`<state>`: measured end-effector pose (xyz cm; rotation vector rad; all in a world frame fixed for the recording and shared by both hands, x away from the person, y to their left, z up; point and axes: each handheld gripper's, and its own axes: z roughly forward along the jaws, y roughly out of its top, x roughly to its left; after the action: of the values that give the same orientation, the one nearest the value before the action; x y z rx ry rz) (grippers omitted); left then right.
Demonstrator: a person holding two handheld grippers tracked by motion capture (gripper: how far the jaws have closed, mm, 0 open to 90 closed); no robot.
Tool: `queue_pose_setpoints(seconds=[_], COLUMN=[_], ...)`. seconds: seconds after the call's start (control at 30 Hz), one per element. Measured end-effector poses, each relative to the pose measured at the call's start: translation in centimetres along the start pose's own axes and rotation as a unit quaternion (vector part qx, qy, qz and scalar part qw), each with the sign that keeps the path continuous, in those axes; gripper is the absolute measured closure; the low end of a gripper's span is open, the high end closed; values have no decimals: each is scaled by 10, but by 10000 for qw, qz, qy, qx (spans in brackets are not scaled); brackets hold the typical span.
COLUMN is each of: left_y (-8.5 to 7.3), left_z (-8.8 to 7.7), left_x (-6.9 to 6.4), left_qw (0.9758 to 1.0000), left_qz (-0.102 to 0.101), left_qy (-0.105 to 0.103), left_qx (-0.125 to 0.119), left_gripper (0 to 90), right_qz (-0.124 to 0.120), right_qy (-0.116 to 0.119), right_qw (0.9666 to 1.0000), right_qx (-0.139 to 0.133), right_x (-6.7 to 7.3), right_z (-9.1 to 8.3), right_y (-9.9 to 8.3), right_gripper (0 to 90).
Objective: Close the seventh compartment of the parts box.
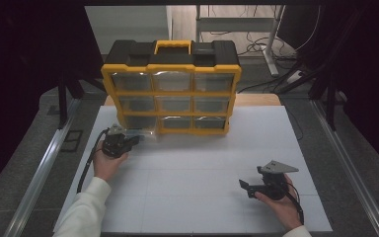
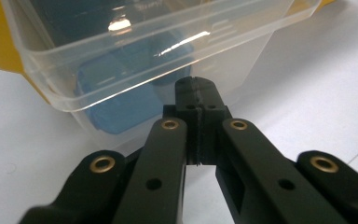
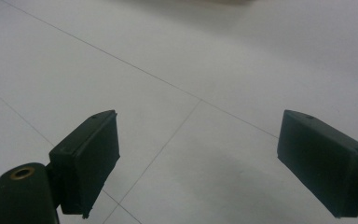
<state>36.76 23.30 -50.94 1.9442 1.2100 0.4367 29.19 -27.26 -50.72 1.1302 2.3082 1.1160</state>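
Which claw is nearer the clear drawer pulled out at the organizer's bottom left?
Left. The left claw is shut, its tips right at the clear drawer, which holds something blue. The right claw is open, out over bare white table, well away from it.

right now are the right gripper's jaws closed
No, the right gripper has its jaws spread wide over the bare white table.

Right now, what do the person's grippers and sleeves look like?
Both grippers are black with brass-coloured rivets. The left gripper trails a black cable; the right gripper carries a grey three-cornered plate and has flat rectangular pads. The sleeves are white.
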Motion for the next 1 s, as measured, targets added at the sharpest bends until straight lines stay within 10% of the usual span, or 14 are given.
queue_pose_setpoints(seconds=[1.0], left_y=[12], left_z=[12], left_x=[12], left_qw=[9998], left_qz=[44], left_qy=[122], left_qx=[-122], left_gripper=[900], right_qz=[-24], right_qy=[-4], right_qw=[10000], right_qx=[33], right_x=[0], right_z=[1], right_y=[0], right_gripper=[131])
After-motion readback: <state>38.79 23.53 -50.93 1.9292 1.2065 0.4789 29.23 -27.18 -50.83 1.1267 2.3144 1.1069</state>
